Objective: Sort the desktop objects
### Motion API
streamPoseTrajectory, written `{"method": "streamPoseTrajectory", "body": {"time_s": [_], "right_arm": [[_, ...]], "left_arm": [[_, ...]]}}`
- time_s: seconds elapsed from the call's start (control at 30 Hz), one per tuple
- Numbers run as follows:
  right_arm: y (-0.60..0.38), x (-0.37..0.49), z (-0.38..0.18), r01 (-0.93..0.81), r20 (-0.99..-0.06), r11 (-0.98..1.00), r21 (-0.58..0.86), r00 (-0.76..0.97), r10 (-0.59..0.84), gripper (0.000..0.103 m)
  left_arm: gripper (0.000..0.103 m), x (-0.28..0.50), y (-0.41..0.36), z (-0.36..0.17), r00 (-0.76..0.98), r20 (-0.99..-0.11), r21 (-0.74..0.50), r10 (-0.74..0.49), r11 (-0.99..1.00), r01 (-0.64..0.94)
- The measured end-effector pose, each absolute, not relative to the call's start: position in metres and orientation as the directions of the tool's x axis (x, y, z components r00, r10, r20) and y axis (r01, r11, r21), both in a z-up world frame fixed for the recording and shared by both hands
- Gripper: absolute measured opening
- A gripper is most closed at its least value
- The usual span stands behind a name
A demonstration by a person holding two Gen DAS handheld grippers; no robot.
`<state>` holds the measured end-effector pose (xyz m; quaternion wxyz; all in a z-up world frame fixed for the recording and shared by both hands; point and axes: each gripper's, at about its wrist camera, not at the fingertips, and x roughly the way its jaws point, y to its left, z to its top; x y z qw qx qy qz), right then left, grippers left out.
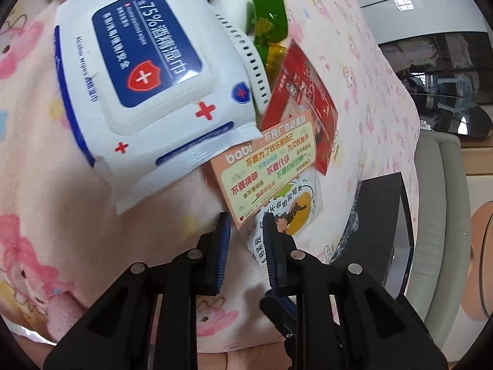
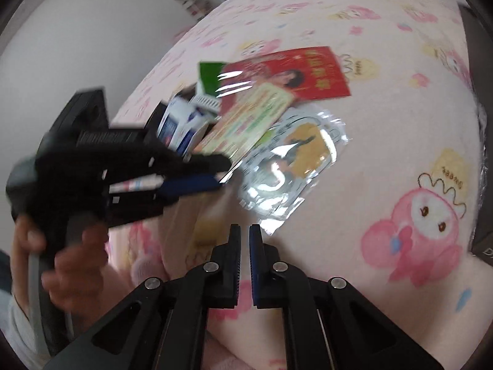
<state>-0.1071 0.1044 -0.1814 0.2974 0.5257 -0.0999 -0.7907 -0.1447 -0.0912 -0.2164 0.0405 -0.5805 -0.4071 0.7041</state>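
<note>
A pile of objects lies on a pink cartoon-print cloth [image 1: 46, 185]: a white and blue pack of alcohol wipes [image 1: 144, 77], an orange sticker card [image 1: 268, 166], a clear-wrapped cartoon sticker [image 1: 295, 209], a red packet [image 1: 305, 92], a green packet [image 1: 271, 27] and a white perforated item [image 1: 249, 58]. My left gripper [image 1: 246, 225] is open, its tips at the near corner of the orange card and the cartoon sticker. In the right wrist view it [image 2: 215, 172] shows blurred at the orange card [image 2: 255, 114]. My right gripper [image 2: 245, 231] is nearly shut and empty, just short of the cartoon sticker [image 2: 292, 160].
A black box [image 1: 379, 225] stands at the cloth's right edge. Beyond it are a grey cushioned seat [image 1: 440, 185] and a glossy black surface [image 1: 446, 92]. The red packet [image 2: 286, 74] lies at the far side of the pile in the right wrist view.
</note>
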Motion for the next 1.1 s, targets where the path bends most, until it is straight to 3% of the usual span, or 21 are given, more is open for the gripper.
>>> {"method": "streamPoseTrajectory", "body": {"time_s": [0.27, 0.37, 0.43, 0.5, 0.57, 0.77, 0.9, 1.1], "right_arm": [[0.125, -0.157, -0.158, 0.258, -0.822, -0.924, 0.283, -0.431, -0.372, 0.008], [0.123, -0.185, -0.159, 0.252, -0.840, -0.941, 0.226, -0.439, -0.319, 0.025], [0.120, -0.197, -0.164, 0.263, -0.844, -0.938, 0.224, -0.428, -0.322, 0.028], [0.118, -0.206, -0.171, 0.274, -0.847, -0.933, 0.232, -0.415, -0.332, 0.040], [0.117, -0.211, -0.183, 0.271, -0.848, -0.930, 0.249, -0.403, -0.345, 0.044], [0.106, -0.183, -0.189, 0.373, -0.836, -0.878, 0.301, -0.340, -0.431, 0.042], [0.095, -0.139, -0.172, 0.458, -0.845, -0.859, 0.229, -0.345, -0.409, 0.042], [0.114, -0.113, -0.176, 0.418, -0.849, -0.841, 0.344, -0.243, -0.468, 0.042]], "left_arm": [[0.020, -0.149, -0.081, -0.225, -0.280, -0.791, -0.611, 0.544, -0.676, 0.412], [0.020, -0.151, -0.083, -0.226, -0.286, -0.794, -0.608, 0.537, -0.678, 0.414], [0.020, -0.153, -0.083, -0.226, -0.284, -0.798, -0.602, 0.531, -0.687, 0.407], [0.020, -0.156, -0.082, -0.228, -0.284, -0.803, -0.596, 0.524, -0.695, 0.402], [0.020, -0.159, -0.082, -0.230, -0.283, -0.806, -0.591, 0.520, -0.699, 0.403], [0.021, -0.161, -0.079, -0.228, -0.295, -0.811, -0.585, 0.506, -0.709, 0.394], [0.021, -0.156, -0.084, -0.225, -0.310, -0.816, -0.578, 0.489, -0.705, 0.411], [0.021, -0.155, -0.084, -0.226, -0.301, -0.807, -0.591, 0.508, -0.693, 0.413]]}}
